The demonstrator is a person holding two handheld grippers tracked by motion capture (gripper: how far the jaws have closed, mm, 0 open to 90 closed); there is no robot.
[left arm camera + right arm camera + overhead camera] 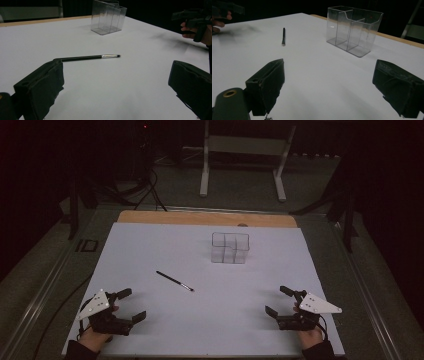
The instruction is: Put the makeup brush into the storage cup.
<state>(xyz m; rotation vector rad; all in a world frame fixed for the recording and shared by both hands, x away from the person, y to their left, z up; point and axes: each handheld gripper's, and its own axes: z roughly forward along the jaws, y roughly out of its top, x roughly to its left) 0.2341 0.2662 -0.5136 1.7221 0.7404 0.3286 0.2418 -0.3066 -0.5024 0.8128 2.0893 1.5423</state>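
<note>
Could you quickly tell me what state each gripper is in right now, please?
Left gripper: open, holding nothing, fingers wide apart above the table.
Right gripper: open, holding nothing, fingers wide apart above the table.

We look down from above on the table (150, 245); both gripper views sit low, facing inward — sharing the brush (174, 281) and organiser (230, 248).
</note>
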